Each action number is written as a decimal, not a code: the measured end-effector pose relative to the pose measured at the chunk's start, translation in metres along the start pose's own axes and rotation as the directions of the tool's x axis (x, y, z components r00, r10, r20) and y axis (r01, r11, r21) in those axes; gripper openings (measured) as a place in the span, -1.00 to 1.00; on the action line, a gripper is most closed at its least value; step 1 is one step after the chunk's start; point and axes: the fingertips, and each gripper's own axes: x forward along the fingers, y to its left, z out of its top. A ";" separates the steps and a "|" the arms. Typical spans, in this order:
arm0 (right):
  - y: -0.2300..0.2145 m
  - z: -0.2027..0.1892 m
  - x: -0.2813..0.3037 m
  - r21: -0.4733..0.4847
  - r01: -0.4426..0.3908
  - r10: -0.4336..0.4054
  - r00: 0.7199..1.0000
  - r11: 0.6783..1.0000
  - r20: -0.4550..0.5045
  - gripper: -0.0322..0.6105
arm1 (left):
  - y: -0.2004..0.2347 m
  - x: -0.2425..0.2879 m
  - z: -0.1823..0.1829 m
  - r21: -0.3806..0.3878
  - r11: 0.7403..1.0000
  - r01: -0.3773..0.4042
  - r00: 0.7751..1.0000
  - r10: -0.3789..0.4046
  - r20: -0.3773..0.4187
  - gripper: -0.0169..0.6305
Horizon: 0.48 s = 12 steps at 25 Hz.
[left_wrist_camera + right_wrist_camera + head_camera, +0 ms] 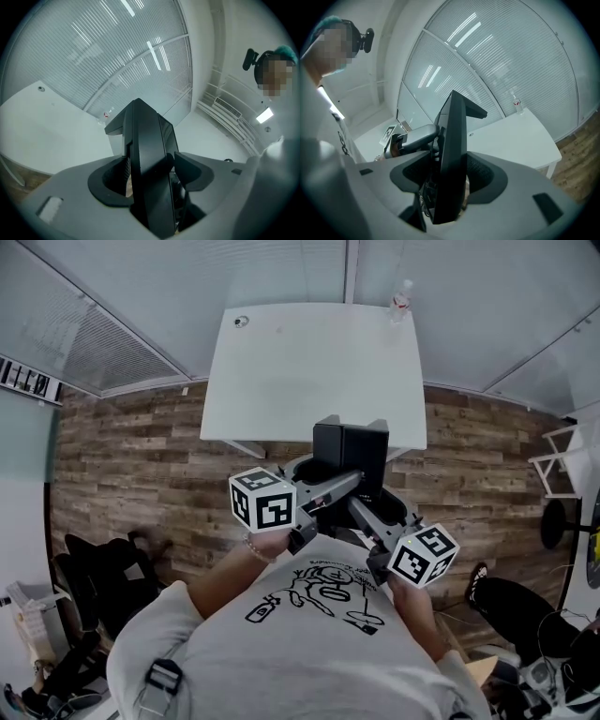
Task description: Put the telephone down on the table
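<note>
Clamped close in front of both lenses, edge-on and upright: black telephone (147, 140) (454, 136) (361, 451), held up in the air and resting on nothing. Gripped on its left side by the left tongs (151, 177) (328, 474), jaws spread wide and pressed against the casing. Gripped on its right side by the right tongs (451, 177) (377, 500) in the same way, wide apart yet tight on the body, so pinned from both flanks at once. Visible past the telephone in the right gripper view: the grey arm of the left tongs. Just behind the telephone, toward the person: a left hand (267, 542) and a right hand (408, 594) on the handles, then a grey T-shirt (309, 634) with a black line drawing. Just beyond the telephone: the near edge of a white tabletop (309, 371) (42, 126) (520, 136), with the casing raised off it. Far beyond the telephone, at the back right corner of that surface: a clear bottle (400, 301) (516, 104), upright. At the back left corner: a small round fitting (241, 322) (42, 87). Below and to either side of the telephone: brown wood-plank floor (131, 474). Farther out still: pale walls with slatted blinds (112, 343). Left of the telephone and nearer the person: dark seats (103, 568) on the floor, hard to make out.
</note>
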 end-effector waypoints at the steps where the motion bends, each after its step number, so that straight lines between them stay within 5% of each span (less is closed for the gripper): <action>1: -0.002 0.001 0.000 0.002 -0.002 0.002 1.000 1.000 -0.002 -0.21 | 0.001 0.002 0.001 -0.001 1.000 -0.003 1.000 0.003 0.000 -0.03; 12: -0.027 0.021 0.025 0.000 -0.020 0.020 0.999 1.000 -0.030 -0.21 | 0.028 0.020 0.023 -0.025 0.999 -0.020 1.000 0.021 0.019 -0.03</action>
